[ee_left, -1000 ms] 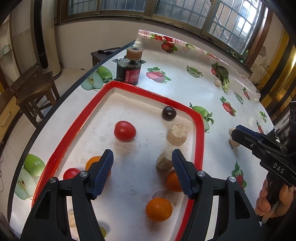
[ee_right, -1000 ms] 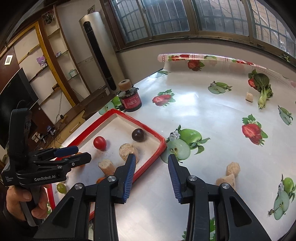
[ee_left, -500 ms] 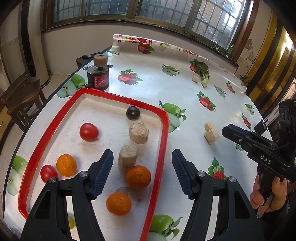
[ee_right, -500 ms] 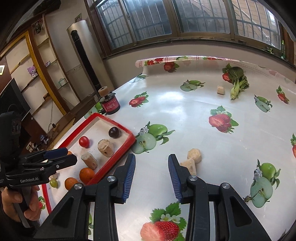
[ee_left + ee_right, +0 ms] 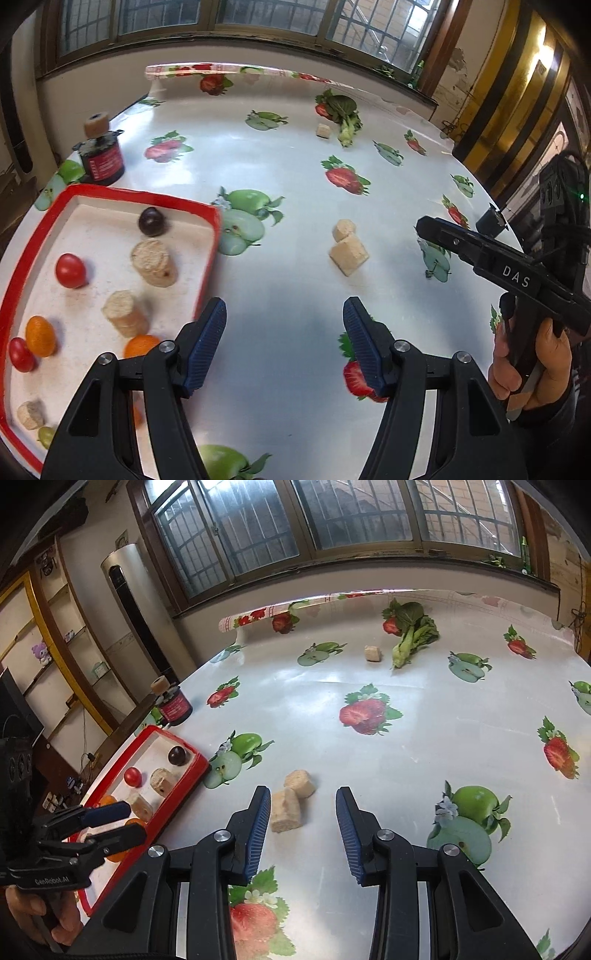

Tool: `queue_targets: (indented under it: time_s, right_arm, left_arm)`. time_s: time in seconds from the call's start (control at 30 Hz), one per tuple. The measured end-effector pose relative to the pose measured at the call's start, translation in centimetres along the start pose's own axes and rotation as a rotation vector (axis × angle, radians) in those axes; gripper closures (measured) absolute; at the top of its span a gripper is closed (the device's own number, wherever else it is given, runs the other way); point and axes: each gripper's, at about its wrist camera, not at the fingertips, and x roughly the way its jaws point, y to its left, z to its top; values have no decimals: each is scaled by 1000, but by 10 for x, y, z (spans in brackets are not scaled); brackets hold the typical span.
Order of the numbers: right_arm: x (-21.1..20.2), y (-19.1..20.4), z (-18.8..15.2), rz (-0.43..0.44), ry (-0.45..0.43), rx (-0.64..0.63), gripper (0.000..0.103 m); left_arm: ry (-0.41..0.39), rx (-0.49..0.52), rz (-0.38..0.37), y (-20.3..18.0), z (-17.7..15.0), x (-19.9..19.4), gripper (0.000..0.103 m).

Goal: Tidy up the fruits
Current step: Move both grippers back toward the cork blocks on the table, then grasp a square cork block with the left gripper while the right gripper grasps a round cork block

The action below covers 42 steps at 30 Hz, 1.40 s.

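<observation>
Daylit room behind a barred window

A wide barred window (image 5: 332, 520) in a dark frame runs along the far wall above a pale sill wall. Left of the window stands a tall silver air conditioner (image 5: 136, 609); further left, yellow-framed shelves (image 5: 48, 646) hold a purple plush toy (image 5: 40, 652). Right of the window, gold-and-dark panelling (image 5: 517, 110) catches warm lamp light.

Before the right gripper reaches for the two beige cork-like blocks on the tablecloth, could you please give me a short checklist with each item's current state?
1. Right gripper open and empty: ok.
2. Two beige cork-like blocks ahead of it, near its left finger, not centred: not ok.
3. The blocks sit pressed together, so taking one alone: cannot tell.
4. Left gripper open, empty, clear of the blocks: ok.
5. Red-rimmed white tray has bare floor for more items: ok.
</observation>
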Motion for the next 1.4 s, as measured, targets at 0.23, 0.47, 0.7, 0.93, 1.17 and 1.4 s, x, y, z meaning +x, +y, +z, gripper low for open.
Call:
queue_targets:
  time_s: [0.23, 0.47, 0.7, 0.93, 1.17, 1.4]
  right_arm:
    - [-4, -23, 1, -8, -3, 24, 62]
    - [0, -38, 1, -2, -2, 46, 62]
    - [10, -39, 2, 5, 4, 46, 62]
    - [47, -11, 5, 48, 51, -3, 62]
    - [88, 20, 6, 22, 98, -73, 66]
    - [87, 23, 1, -37, 94, -100, 76]
  left_arm:
    - [45, 51, -24, -40, 12, 46, 38]
    - [45, 65, -51, -55, 27, 80, 40]
    - [47, 56, -78, -38, 23, 76, 76]
    - [10, -2, -69, -9, 20, 43, 76]
    - [-13, -19, -60, 5, 20, 23, 75]
    - [-29, -41, -65, 16, 17, 9, 75]
